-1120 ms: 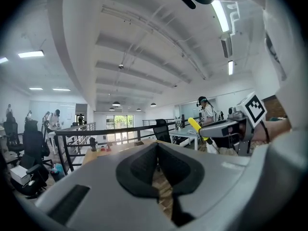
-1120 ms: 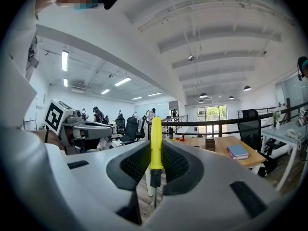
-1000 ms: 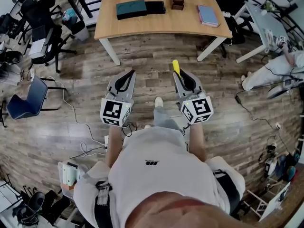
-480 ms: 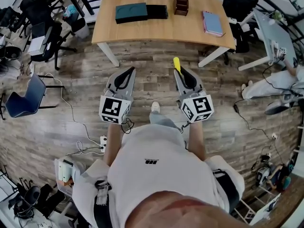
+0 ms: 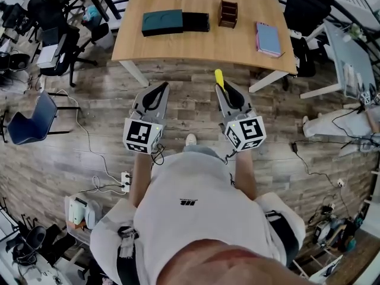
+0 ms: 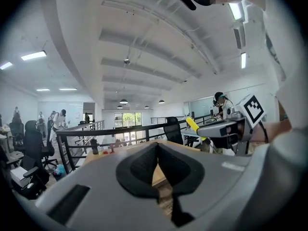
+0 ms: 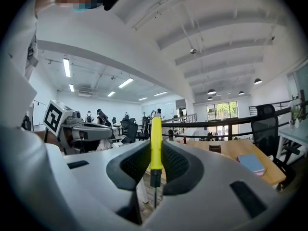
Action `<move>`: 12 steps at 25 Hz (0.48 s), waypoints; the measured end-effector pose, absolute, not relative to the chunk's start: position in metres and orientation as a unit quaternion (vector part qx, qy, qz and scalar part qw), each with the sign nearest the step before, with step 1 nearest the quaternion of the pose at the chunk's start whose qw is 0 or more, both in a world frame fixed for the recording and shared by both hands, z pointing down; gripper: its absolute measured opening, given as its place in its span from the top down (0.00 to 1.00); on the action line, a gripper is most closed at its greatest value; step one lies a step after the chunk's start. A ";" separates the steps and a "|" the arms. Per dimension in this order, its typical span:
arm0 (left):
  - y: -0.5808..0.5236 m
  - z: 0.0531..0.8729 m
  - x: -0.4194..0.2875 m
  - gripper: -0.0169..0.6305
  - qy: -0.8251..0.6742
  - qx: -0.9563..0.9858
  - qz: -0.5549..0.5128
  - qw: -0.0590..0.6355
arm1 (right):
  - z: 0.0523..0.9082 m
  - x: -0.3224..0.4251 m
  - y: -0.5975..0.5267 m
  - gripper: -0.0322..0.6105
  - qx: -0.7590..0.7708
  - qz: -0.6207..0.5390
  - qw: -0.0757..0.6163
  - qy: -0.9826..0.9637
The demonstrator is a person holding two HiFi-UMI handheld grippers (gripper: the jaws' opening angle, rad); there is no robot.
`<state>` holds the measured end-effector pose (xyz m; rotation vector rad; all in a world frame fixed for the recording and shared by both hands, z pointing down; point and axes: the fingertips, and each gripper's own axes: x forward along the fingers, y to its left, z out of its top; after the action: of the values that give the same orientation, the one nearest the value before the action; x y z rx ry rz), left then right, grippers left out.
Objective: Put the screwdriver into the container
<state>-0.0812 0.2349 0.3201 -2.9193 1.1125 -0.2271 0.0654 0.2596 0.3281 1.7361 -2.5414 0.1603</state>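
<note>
Left tool: we see the left tool (image 5: 164, 86) with its dark pads met at the tips and nothing between them. It is held out level over the floor.
Right tool: the right tool (image 5: 221, 88) is clamped narrowly on the yellow-handled screwdriver (image 7: 155, 146), level with the left tool and well apart from it.
Screwdriver: we find it between the right tool's pads. Its yellow handle sticks out past the fingertips, and its thin dark metal shaft runs back between the jaws. In the head view the handle's end comes near the table's front edge.
Container: the small brown wooden container with compartments (image 5: 228, 13) stands toward the far side of the table, roughly ahead of the right tool and well apart from the screwdriver.
Table: we face a light wooden table on white legs (image 5: 202, 43).
Other things on it: a flat dark teal case (image 5: 162, 22) touches a black box (image 5: 195, 21) to the container's left. A pink and blue notebook (image 5: 268, 38) lies to its right.
Floor: grey-brown wood planks (image 5: 190, 103) lie under both tools, and a blue chair (image 5: 32, 123) stands off to our left.
</note>
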 end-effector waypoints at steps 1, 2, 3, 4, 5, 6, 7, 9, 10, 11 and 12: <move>0.231 0.320 -0.078 0.95 0.358 -0.931 -0.072 0.004 | 0.328 0.069 0.255 0.86 0.561 0.053 0.029 -0.826; 0.227 0.320 -0.074 0.95 0.360 -0.930 -0.072 0.003 | 0.328 0.072 0.251 0.86 0.559 0.053 0.028 -0.827; 0.223 0.321 -0.070 0.95 0.362 -0.929 -0.071 0.003 | 0.328 0.075 0.247 0.86 0.558 0.054 0.027 -0.828; 0.219 0.321 -0.067 0.95 0.364 -0.929 -0.070 0.003 | 0.328 0.077 0.243 0.86 0.557 0.054 0.026 -0.828; 0.215 0.321 -0.064 0.95 0.365 -0.928 -0.069 0.004 | 0.329 0.079 0.239 0.86 0.556 0.054 0.025 -0.829; 0.212 0.321 -0.062 0.95 0.366 -0.928 -0.069 0.005 | 0.329 0.080 0.235 0.86 0.555 0.053 0.024 -0.830; 0.208 0.321 -0.060 0.95 0.366 -0.928 -0.068 0.006 | 0.329 0.082 0.232 0.86 0.554 0.053 0.023 -0.830; 0.202 0.321 -0.056 0.95 0.366 -0.928 -0.067 0.007 | 0.330 0.084 0.225 0.86 0.553 0.054 0.020 -0.831; 0.198 0.321 -0.054 0.95 0.366 -0.928 -0.068 0.008 | 0.329 0.085 0.222 0.86 0.553 0.053 0.019 -0.831; 0.194 0.321 -0.053 0.95 0.366 -0.928 -0.068 0.010 | 0.330 0.086 0.217 0.86 0.553 0.053 0.018 -0.831; 0.190 0.321 -0.051 0.95 0.367 -0.928 -0.069 0.011 | 0.330 0.087 0.213 0.86 0.553 0.052 0.017 -0.831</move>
<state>-0.0511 0.1901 0.3213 -2.8946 1.1437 -0.2145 0.0873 0.2134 0.3299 1.7193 -2.5844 0.1629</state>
